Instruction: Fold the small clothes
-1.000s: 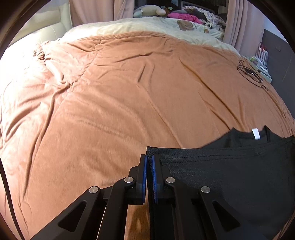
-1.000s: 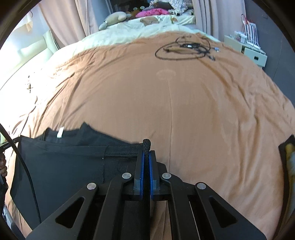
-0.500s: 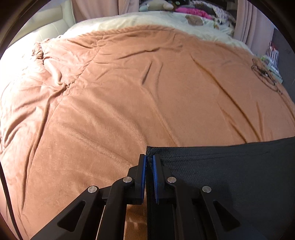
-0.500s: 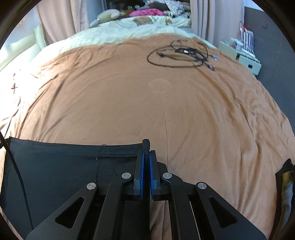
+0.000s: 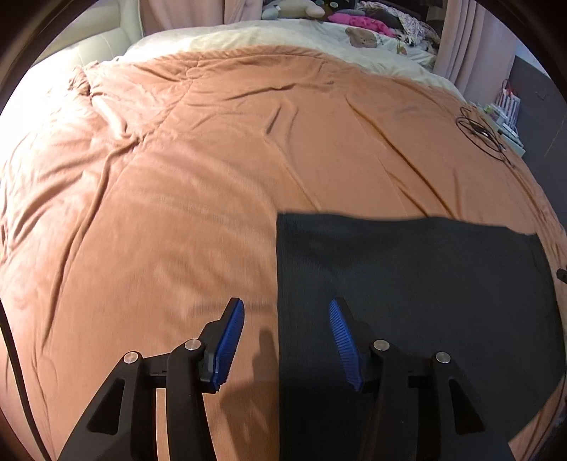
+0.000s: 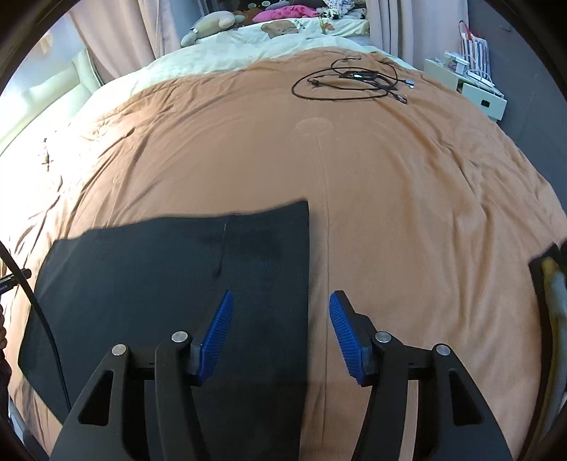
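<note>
A black garment (image 5: 407,283) lies folded flat on the orange blanket (image 5: 177,177), a neat rectangle with its far edge straight. My left gripper (image 5: 286,321) hovers over its left edge, jaws opening, blue pads apart and touching no cloth. In the right wrist view the same black garment (image 6: 170,276) spreads to the left. My right gripper (image 6: 281,312) stands over the garment's right edge, jaws opening too, nothing pressed between the pads.
A coil of black cable (image 6: 354,79) lies far back on the orange blanket (image 6: 407,195). Stuffed toys and pink cloth (image 6: 283,14) sit beyond the cream bedding. A white drawer unit (image 6: 475,92) stands at the bed's right. Another dark item with yellow (image 6: 551,283) lies at the right edge.
Both grippers carried the garment's near edge forward over the rest, hiding the white label, then let go. Both now stand open and drawn back from the far fold.
</note>
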Available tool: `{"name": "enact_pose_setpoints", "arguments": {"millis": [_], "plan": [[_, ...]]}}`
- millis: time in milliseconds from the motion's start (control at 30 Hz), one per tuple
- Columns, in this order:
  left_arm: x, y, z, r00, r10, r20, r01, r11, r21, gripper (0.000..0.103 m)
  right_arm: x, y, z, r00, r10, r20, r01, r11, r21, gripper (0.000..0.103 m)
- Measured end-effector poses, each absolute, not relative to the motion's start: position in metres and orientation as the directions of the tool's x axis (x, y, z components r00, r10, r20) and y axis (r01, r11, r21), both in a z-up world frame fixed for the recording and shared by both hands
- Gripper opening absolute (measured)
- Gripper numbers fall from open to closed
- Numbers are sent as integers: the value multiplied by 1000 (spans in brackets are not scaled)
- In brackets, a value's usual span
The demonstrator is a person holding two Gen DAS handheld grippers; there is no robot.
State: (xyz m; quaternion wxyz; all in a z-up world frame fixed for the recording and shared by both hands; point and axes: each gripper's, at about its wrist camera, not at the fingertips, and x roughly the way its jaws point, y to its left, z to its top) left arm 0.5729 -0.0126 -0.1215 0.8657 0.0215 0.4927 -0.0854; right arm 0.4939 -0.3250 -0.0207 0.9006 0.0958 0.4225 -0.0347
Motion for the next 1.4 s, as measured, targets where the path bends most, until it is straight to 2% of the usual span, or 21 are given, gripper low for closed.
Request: {"name": "enact_pose_setpoints", "arguments": {"millis": [533,667,933,1167,1400], "plan": [[457,16,-146,383,-144,-912,140,985,-96,50,384,-311,-30,552,89,-829,115,976,182,55],[438,28,-159,344,-133,-929,100,989,-105,40,368,-307,-39,520,56,-853,136,980,147,55],[408,41,-150,347,-136,-928,48,991,-127,39,337,-297,-38,475,-25,-880,188,979,73,55],[392,51,-127,395,-256,-882,29,963,-267,39,305,-293,-17,519,27,-854,194,970,149,55],[400,46,-134,391,-339,-855,25,933,-359,39,298,-279,8,555,49,-830,172,970,173,53]]}}
